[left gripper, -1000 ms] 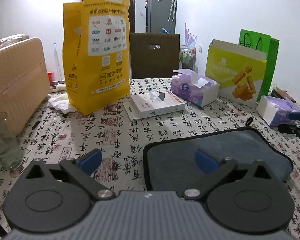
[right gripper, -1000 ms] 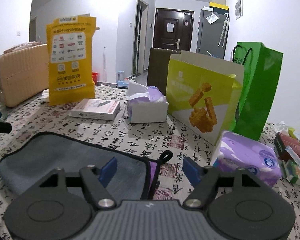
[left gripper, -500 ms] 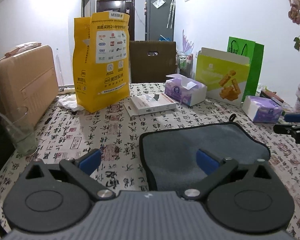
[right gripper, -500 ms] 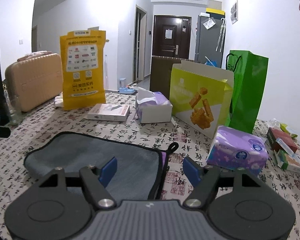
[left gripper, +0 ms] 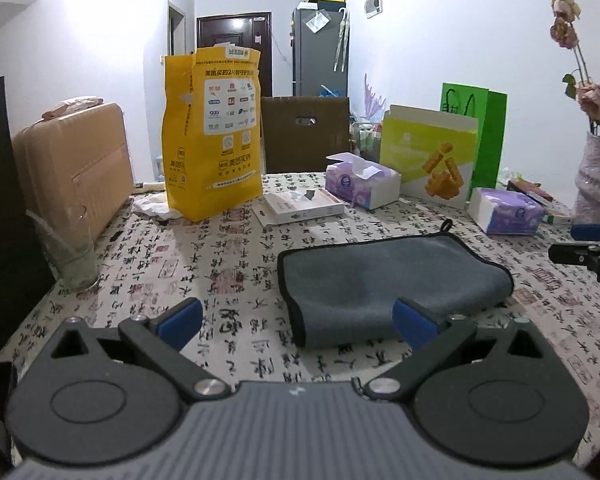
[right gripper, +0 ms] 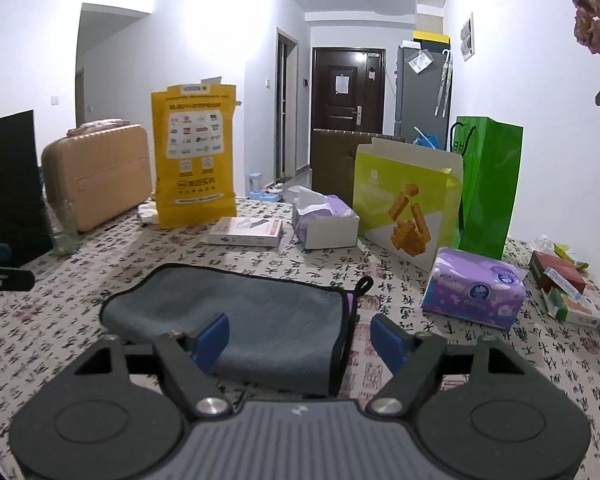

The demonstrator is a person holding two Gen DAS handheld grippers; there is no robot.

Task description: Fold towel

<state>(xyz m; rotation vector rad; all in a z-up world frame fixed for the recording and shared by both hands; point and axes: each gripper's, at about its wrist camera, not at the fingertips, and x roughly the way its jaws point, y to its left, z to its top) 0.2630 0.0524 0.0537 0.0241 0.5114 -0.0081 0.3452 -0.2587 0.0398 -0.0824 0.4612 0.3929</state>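
Note:
A grey towel with black trim lies folded on the patterned tablecloth; it also shows in the right wrist view. Its hanging loop sticks out at the far right corner. My left gripper is open and empty, raised above the towel's near left edge. My right gripper is open and empty, raised above the towel's near right edge. The right gripper's tip shows at the right of the left wrist view.
A yellow bag, a tan suitcase, a glass, a flat white box, tissue boxes, a yellow-green carton and a green bag stand behind the towel. A vase stands far right.
Both grippers have pulled back and risen away from the towel, staying open. The towel lies where it was, seen from farther off.

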